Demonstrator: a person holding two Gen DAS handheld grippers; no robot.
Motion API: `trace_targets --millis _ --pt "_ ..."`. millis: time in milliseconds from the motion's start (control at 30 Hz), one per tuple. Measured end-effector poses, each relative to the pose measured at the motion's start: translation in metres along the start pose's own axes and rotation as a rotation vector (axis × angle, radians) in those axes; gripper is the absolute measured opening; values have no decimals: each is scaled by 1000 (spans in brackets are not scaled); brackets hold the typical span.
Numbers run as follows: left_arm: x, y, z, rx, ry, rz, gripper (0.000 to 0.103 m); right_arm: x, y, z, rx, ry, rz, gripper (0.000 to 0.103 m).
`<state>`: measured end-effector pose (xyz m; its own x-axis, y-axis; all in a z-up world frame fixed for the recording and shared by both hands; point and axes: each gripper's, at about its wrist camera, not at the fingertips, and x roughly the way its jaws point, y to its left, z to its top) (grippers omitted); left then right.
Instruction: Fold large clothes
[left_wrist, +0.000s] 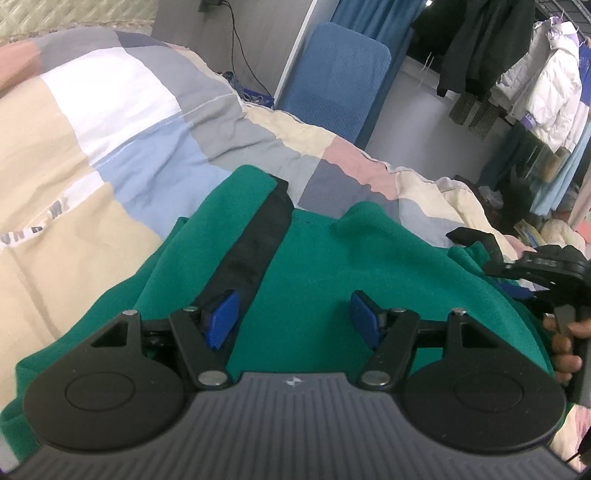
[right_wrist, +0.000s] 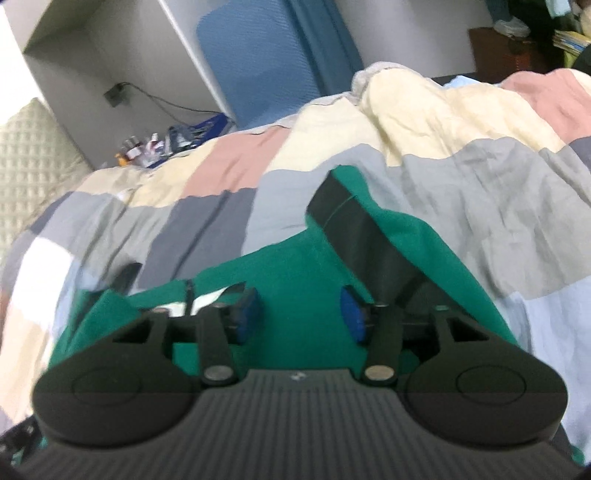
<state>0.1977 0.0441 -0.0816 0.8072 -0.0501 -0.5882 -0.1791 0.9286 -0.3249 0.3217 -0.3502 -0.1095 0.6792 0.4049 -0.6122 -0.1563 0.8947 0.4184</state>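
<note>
Left wrist view: the green garment (left_wrist: 332, 258) with a black band (left_wrist: 255, 243) lies on the patchwork quilt (left_wrist: 110, 122), near. The left gripper (left_wrist: 293, 321) hangs over it, blue pads (left_wrist: 221, 321) wide apart, holding nothing. The right gripper (right_wrist: 297, 314) is likewise spread, empty, above the green cloth. Coats (left_wrist: 546, 85) hang far right.

The garment (left_wrist: 325, 266) is solid emerald green with a black band (left_wrist: 255, 243) running along it. The quilt (left_wrist: 122, 122) beneath is a patchwork of cream, white, pale blue, grey and dusty pink blocks. Both grippers are black with ribbed grey bodies and bright blue pads (left_wrist: 221, 319). A mid-blue cushion (left_wrist: 336, 74) stands behind, beside teal-blue curtains (left_wrist: 373, 18).
</note>
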Motion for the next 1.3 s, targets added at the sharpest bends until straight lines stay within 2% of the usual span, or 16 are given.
trace_targets --millis 67,200,367,500,767,867,933,967,1000,1033,1067,1133,1200,1300 --pt "-4 0 -1 5 0 6 72 -12 5 -5 -36 7 15 69" --pt "-10 -2 -2 29 3 23 72 -34 10 -10 -150 -33 -72 70" --pt "-12 -5 -3 52 -3 42 72 -37 -12 -9 -100 -34 -121 70" --pt "-12 -2 1 77 -31 86 72 -28 -13 -15 -188 -10 -156 70" --pt "4 28 13 14 1 195 72 -21 -21 -19 -159 24 -111 74" --pt "9 37 15 -40 26 166 72 -17 -17 -21 -188 51 -102 65" --pt "13 40 15 -47 40 158 72 -16 -12 -22 -227 62 -109 45" --pt "15 42 15 -53 46 155 72 -17 -10 -22 -245 65 -114 38" --pt "16 42 15 -60 50 151 70 -18 -6 -24 -273 66 -123 24" --pt "16 43 14 -63 51 145 65 -19 -3 -25 -296 65 -131 14" --pt "16 42 14 -64 52 138 60 -22 1 -26 -316 55 -141 11" --pt "14 42 13 -78 50 116 31 -31 2 -23 -304 14 -157 7" --pt "10 42 15 -88 35 106 14 -43 -1 -16 -269 -39 -156 6" --pt "-1 46 19 -131 -7 84 7 -61 -8 -7 -246 -115 -196 6"
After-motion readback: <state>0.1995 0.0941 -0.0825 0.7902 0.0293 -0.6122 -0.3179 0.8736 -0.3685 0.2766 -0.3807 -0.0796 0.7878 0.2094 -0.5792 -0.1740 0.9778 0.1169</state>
